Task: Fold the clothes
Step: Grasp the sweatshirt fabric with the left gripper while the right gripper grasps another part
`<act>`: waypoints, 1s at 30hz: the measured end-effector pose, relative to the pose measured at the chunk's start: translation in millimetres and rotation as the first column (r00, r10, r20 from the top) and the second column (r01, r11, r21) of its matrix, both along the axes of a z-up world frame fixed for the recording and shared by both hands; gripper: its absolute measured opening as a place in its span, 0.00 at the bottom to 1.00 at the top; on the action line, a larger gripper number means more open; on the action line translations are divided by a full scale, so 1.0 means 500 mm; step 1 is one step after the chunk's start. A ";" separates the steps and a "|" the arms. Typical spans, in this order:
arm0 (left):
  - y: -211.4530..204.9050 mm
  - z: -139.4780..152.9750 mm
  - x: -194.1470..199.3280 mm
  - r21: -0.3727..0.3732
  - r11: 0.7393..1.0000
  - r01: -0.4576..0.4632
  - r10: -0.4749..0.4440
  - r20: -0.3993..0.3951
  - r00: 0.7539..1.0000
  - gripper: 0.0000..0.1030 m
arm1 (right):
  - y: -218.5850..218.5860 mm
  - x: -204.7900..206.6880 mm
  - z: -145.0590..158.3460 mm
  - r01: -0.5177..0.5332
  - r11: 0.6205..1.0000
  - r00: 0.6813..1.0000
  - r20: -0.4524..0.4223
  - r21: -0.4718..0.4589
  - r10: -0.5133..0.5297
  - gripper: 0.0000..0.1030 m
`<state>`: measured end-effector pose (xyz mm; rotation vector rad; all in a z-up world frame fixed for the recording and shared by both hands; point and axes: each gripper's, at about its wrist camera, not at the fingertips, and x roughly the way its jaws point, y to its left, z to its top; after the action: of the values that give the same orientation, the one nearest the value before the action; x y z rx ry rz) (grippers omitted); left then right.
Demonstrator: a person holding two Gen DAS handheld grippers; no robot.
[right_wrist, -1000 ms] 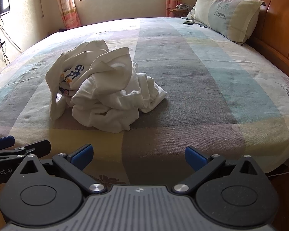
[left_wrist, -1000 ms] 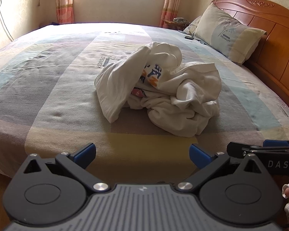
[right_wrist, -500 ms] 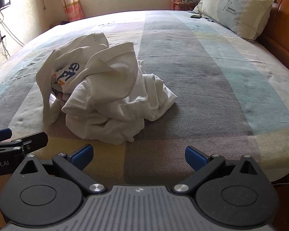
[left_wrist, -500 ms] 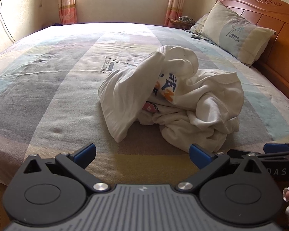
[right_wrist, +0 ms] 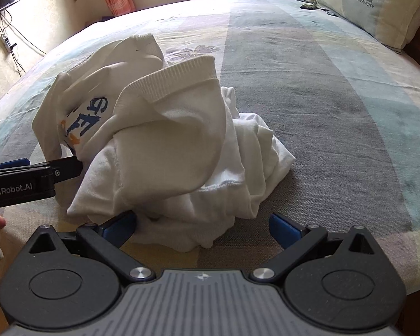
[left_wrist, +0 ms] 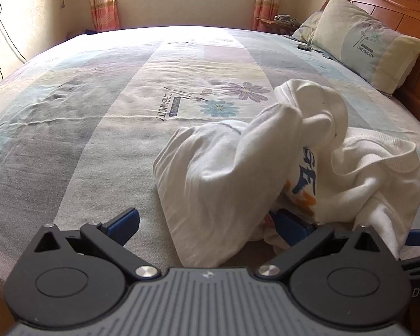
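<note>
A crumpled white sweatshirt (left_wrist: 266, 156) with blue and orange lettering lies in a heap on the bed; it also shows in the right wrist view (right_wrist: 165, 140). My left gripper (left_wrist: 207, 224) is open, its jaws straddling a hanging white flap at the heap's near left edge. My right gripper (right_wrist: 201, 226) is open, its jaws on either side of the heap's near bottom edge. The left gripper (right_wrist: 56, 170) also shows from the side in the right wrist view, its tip against the cloth.
The bed has a striped pastel sheet (left_wrist: 98, 128). A pillow (left_wrist: 369, 47) leans on the wooden headboard (left_wrist: 411, 8) at the far right. A small dark object (right_wrist: 308, 6) lies near the pillow. A window and curtains stand beyond the bed.
Both grippers have moved forward to the sweatshirt heap, which now fills the space between their jaws. Both stay open. The heap itself has not visibly shifted.
</note>
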<state>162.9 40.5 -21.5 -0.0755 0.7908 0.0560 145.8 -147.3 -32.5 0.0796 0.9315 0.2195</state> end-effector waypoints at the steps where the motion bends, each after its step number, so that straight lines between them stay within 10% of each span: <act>1: 0.002 0.004 0.013 0.004 1.000 -0.001 0.001 -0.005 1.000 0.99 | 0.000 0.011 0.003 -0.002 1.000 1.000 -0.005 0.001 0.002 1.00; 15: 0.026 0.005 0.150 0.055 0.990 0.131 -0.123 -0.136 0.983 1.00 | 0.026 0.130 0.039 -0.150 0.986 0.988 -0.053 -0.069 0.146 1.00; 25: 0.079 -0.023 0.172 -0.108 0.966 0.233 -0.249 -0.171 0.953 1.00 | 0.044 0.146 -0.011 -0.312 0.941 0.946 -0.135 -0.132 0.295 1.00; 30: 0.059 0.011 0.163 -0.007 0.948 0.317 -0.314 -0.172 0.934 0.99 | 0.063 0.134 -0.004 -0.333 0.925 0.939 -0.155 -0.182 0.307 1.00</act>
<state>244.4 69.8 -16.2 0.0779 0.9663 -0.2375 212.8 -116.0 -34.6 -0.2568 1.0851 0.4239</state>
